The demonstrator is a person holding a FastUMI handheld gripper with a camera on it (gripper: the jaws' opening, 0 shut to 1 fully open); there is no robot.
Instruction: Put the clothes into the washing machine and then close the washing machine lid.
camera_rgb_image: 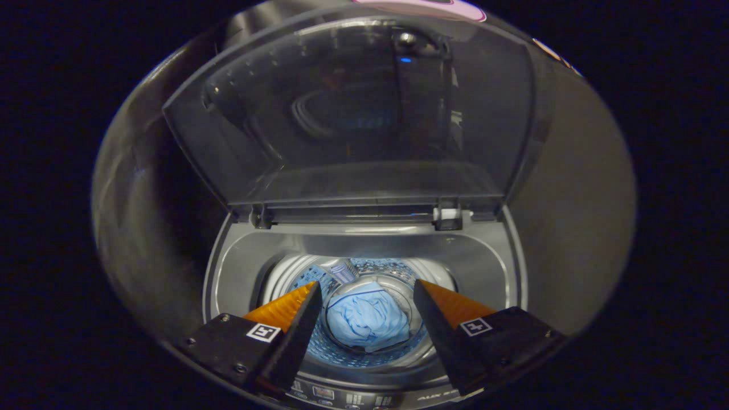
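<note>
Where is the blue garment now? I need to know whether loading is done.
In the gripper view, the blue garment lies at the bottom of the washer drum, below the open claw and under the raised lid.

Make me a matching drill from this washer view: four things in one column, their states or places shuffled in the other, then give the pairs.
Things:
1. lid
2. blue cloth
3. hand-held gripper
4. control panel

States or places:
A. open, holding nothing, above the drum
B. raised upright at the back
C. lying at the bottom of the drum
D. along the washer's front edge, below the fingers

Pairs: 1-B, 2-C, 3-A, 4-D
</note>
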